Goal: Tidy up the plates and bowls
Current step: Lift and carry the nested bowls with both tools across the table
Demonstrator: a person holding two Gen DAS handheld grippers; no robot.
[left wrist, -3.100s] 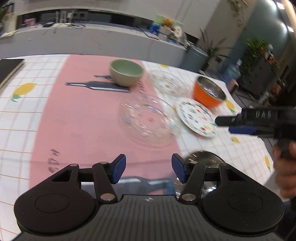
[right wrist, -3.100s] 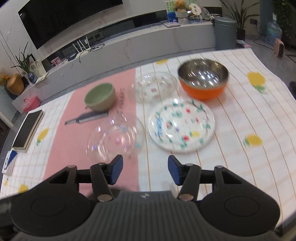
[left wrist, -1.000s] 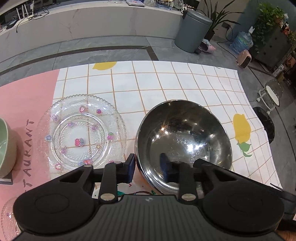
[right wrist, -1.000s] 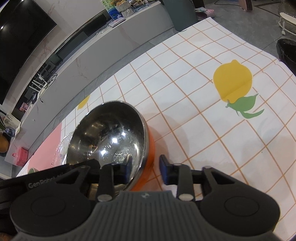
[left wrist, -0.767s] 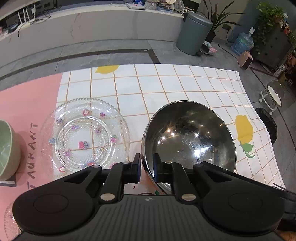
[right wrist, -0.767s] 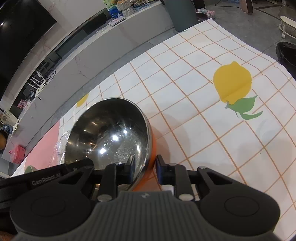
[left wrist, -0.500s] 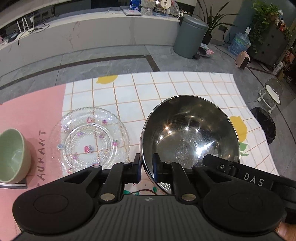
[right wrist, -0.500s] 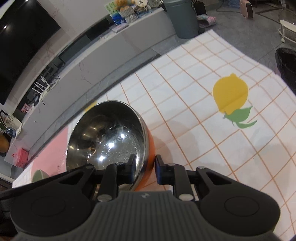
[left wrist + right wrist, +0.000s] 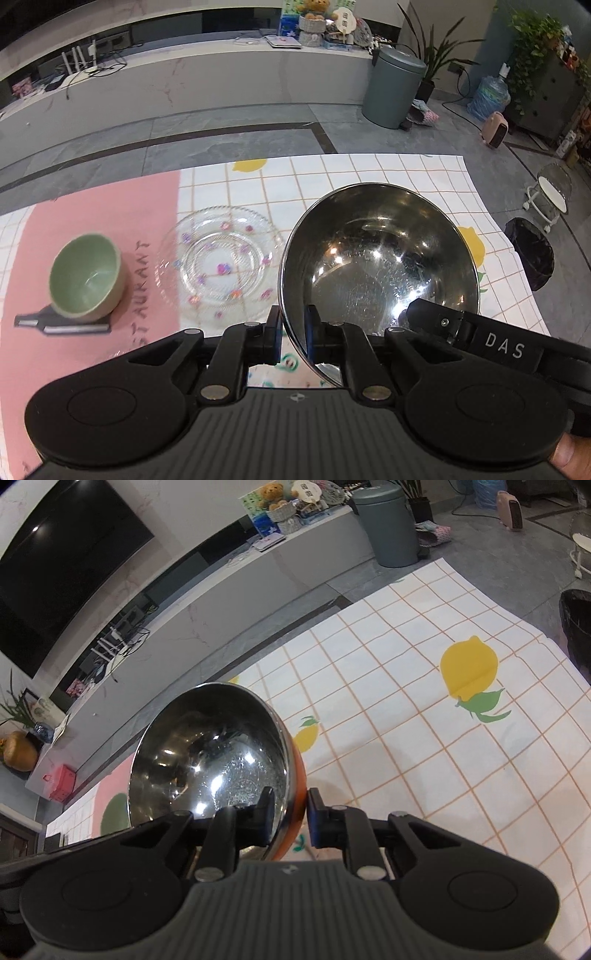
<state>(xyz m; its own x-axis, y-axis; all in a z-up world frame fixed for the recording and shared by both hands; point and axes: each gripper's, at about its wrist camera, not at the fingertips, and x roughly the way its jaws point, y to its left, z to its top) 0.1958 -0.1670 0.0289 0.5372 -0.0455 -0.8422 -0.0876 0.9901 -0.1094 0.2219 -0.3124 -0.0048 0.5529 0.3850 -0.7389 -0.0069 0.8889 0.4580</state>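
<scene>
Both grippers hold the steel bowl with the orange outside (image 9: 376,258) by its near rim, lifted above the table. My left gripper (image 9: 292,334) is shut on the rim's left part. My right gripper (image 9: 290,818) is shut on the rim's right side; the bowl (image 9: 214,760) fills the left of its view. A clear glass plate with coloured dots (image 9: 221,264) lies left of the bowl. A green bowl (image 9: 86,275) stands further left on the pink cloth. A patterned white plate (image 9: 291,363) shows under my left gripper.
A dark knife (image 9: 62,325) lies under the green bowl. The lemon-print tablecloth (image 9: 424,709) reaches the far edge (image 9: 369,157) and right edge. A grey bin (image 9: 393,90) and a black basket (image 9: 530,254) stand on the floor beyond.
Both grippers closed on the bowl's rim about a second ago. Since then the bowl has risen off the table and both views have pulled up and back.
</scene>
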